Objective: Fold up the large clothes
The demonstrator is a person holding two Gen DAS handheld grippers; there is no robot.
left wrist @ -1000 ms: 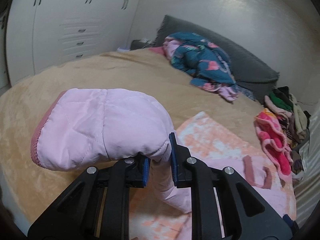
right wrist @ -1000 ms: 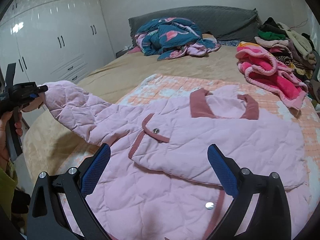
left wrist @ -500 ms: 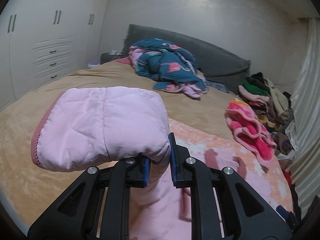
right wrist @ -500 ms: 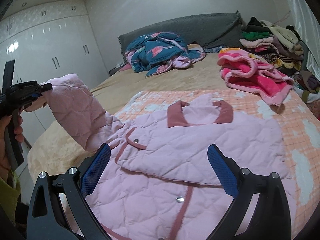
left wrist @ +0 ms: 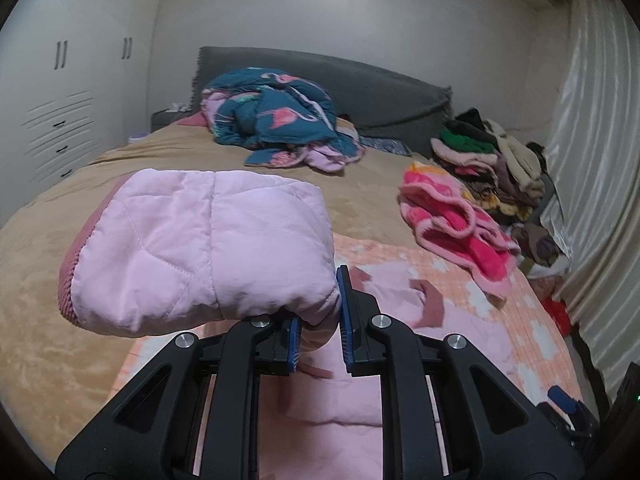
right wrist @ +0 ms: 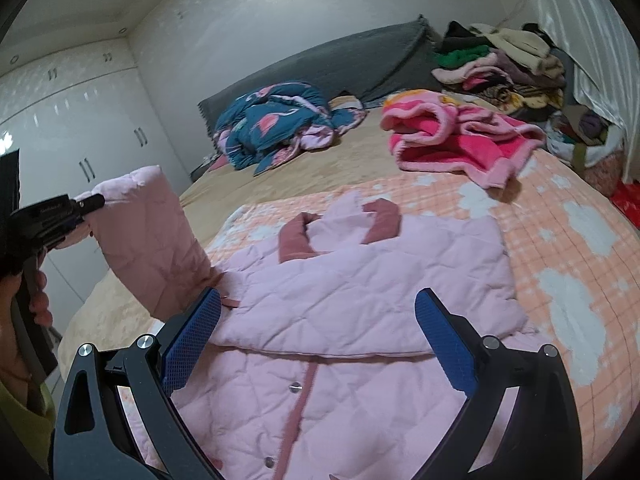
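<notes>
My left claw [left wrist: 318,330] is pinched tight on the sleeve [left wrist: 204,248] of the pink coat [right wrist: 360,292]. The sleeve sticks up off the bed [left wrist: 60,248], and its darker pink cuff hangs to the left of the claw. From my right side I can see my hand [right wrist: 38,300] holding that claw, with the sleeve lifted at the left edge of the coat.

My right claw [right wrist: 318,334] is wide open and holds nothing. It hangs over the lower part of the coat.

The coat lies flat on a peach blanket [right wrist: 568,240] on the bed, collar away from me, with one side folded over its middle. Past the coat sits a hot pink robe [right wrist: 460,140], and past that a pile of clothes [right wrist: 496,64]. A blue quilt [right wrist: 276,124] is bunched up far behind the coat, by the grey headboard [right wrist: 340,64].
</notes>
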